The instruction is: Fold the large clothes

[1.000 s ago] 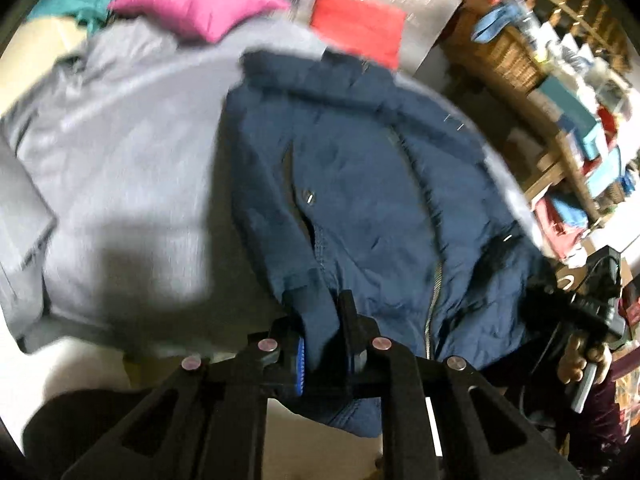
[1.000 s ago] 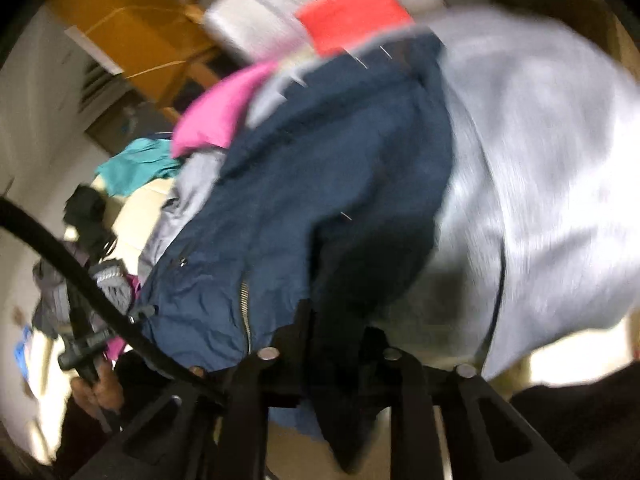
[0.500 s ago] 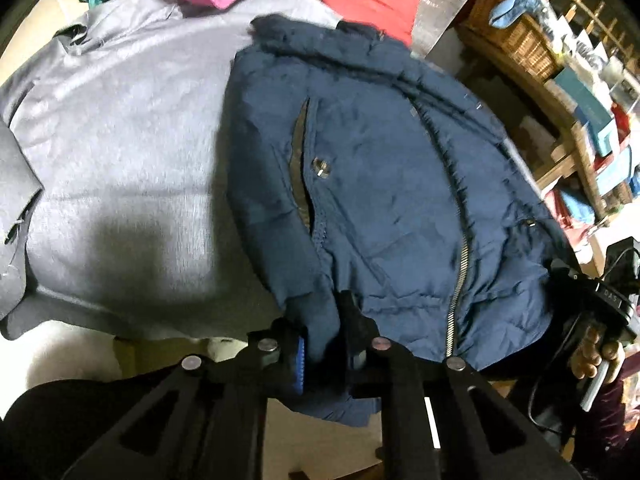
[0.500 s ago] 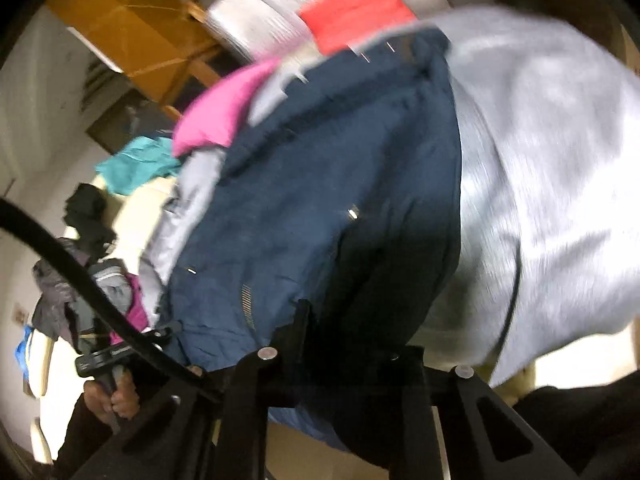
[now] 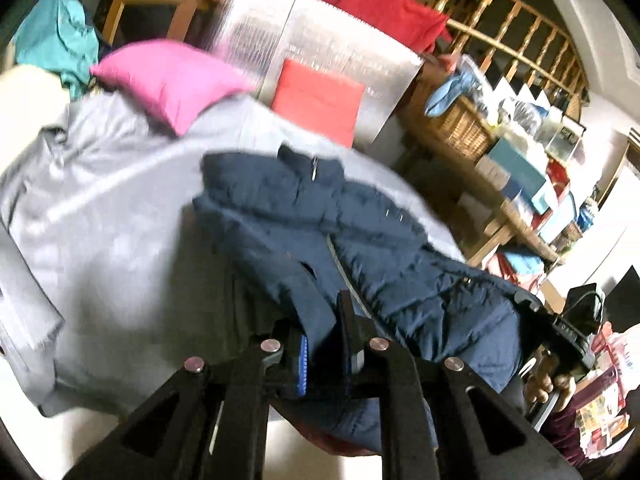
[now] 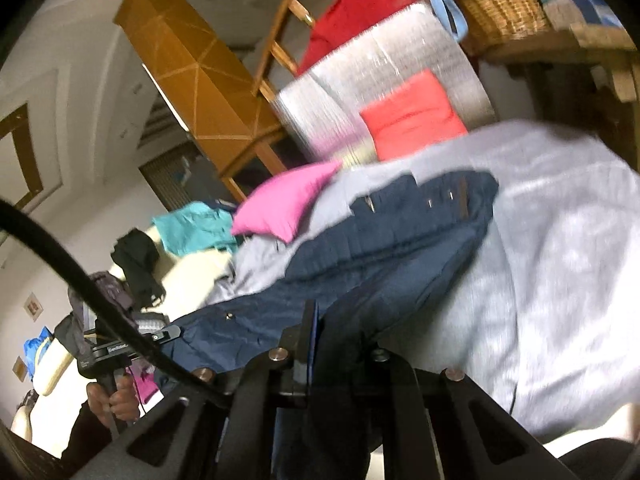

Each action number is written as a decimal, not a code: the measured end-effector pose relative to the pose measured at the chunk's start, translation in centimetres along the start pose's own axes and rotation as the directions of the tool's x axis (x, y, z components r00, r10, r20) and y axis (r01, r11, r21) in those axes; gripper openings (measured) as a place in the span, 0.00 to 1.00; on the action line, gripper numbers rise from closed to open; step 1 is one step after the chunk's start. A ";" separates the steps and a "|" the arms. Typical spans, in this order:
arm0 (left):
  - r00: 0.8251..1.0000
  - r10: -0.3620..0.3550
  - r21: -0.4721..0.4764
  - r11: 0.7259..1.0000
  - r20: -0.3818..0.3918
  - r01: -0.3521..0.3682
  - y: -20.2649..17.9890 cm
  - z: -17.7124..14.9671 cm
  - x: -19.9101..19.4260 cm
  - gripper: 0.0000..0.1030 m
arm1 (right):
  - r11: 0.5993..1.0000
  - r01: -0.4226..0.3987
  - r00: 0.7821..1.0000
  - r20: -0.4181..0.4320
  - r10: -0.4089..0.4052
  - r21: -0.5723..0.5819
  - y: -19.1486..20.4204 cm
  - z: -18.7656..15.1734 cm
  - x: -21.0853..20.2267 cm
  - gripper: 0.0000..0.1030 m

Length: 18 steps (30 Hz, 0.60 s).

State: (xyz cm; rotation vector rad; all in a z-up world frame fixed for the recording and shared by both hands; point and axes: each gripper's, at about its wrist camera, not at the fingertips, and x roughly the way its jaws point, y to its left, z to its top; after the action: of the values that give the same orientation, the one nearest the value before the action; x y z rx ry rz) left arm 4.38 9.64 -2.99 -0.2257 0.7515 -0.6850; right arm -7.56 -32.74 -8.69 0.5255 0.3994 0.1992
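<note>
A navy padded jacket (image 5: pixel 360 240) with a front zip lies on a grey sheet (image 5: pixel 100 220), its collar at the far end. My left gripper (image 5: pixel 326 332) is shut on the jacket's near hem, which is raised off the bed. In the right wrist view the same navy jacket (image 6: pixel 380 240) stretches away, and my right gripper (image 6: pixel 340 344) is shut on its near edge, also lifted. The right-hand gripper body (image 5: pixel 568 332) and a hand show at the right edge of the left wrist view. The left-hand gripper body (image 6: pixel 120 348) shows at the lower left of the right wrist view.
A pink pillow (image 5: pixel 168 80) and a red cushion (image 5: pixel 316 100) sit at the head of the bed against a silver panel (image 5: pixel 320 48). A teal garment (image 5: pixel 60 48) lies far left. Wicker basket (image 5: pixel 460 128) and crowded shelves (image 5: pixel 540 184) stand to the right, behind a wooden railing.
Both grippers have risen, lifting the jacket's near hem off the bed. The views now tilt up to show more of the room. The right jaws have closed onto the fabric.
</note>
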 end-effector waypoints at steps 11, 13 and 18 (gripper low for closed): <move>0.998 -0.046 -0.049 0.998 0.035 0.048 1.7 0.6 -2.1 0.13 | 0.999 -0.031 0.998 0.061 0.029 0.028 -0.3 2.4 -2.1 0.10; 0.998 -0.052 -0.091 0.994 0.032 0.055 2.6 1.3 -1.1 0.13 | 0.998 -0.036 0.997 0.066 0.032 0.056 -1.0 3.1 -0.7 0.10; 0.998 -0.043 -0.165 0.985 0.039 0.049 4.3 3.5 1.8 0.13 | 0.995 -0.024 0.998 0.066 0.018 0.095 -2.6 5.3 3.3 0.10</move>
State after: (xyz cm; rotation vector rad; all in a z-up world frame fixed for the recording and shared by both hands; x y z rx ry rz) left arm 9.85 11.57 -3.28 -0.4070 0.7723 -0.6611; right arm -2.14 -36.38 -6.90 0.6292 0.3415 0.1833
